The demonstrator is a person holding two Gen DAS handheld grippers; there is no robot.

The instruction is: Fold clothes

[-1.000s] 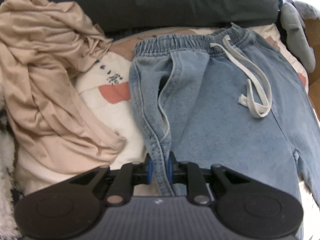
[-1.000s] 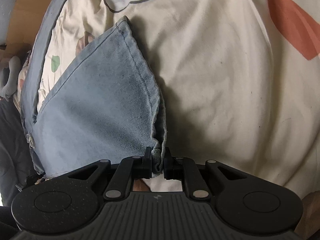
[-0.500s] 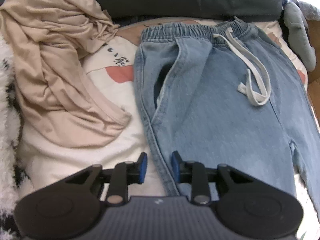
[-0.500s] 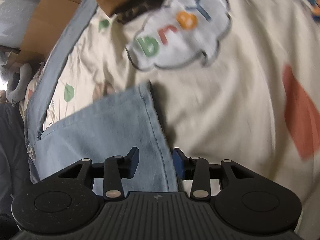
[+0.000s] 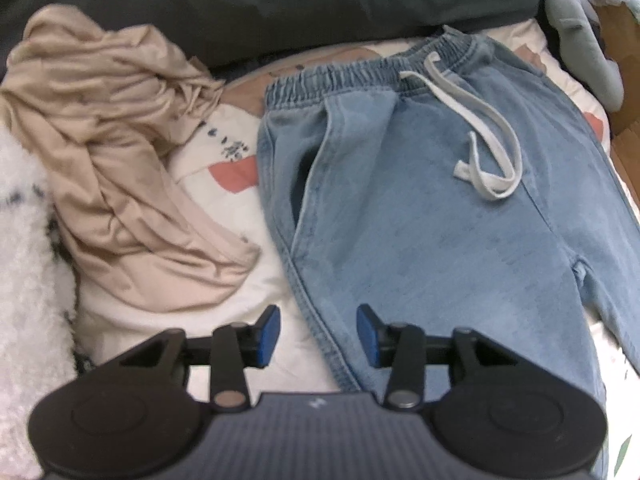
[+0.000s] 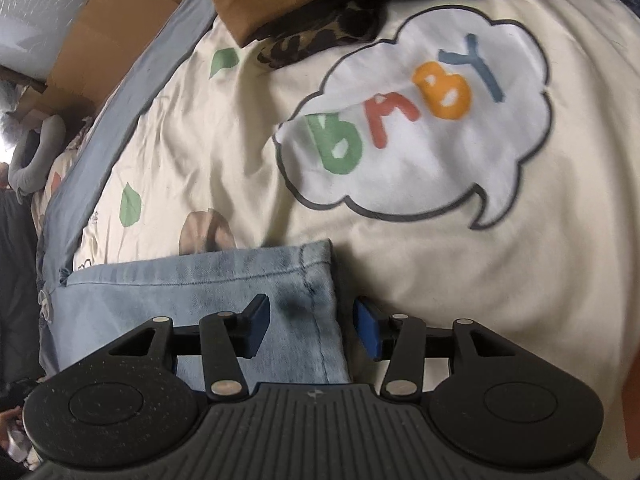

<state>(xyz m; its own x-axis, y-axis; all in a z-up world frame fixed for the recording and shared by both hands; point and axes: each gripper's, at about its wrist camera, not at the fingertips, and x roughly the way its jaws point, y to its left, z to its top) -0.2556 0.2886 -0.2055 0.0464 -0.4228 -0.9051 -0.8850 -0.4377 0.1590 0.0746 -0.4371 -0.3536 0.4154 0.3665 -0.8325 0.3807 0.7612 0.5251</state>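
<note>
Cream bedsheet [image 6: 460, 288] reads "BABY" [image 6: 404, 108].

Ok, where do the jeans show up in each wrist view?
Left wrist: jeans fill centre and right, waistband at top, side seam running down between the open tool's pads.
Right wrist: only a leg hem, lower left, its corner between the pads.
Shared landmark: the cream printed quilt under them.
</note>
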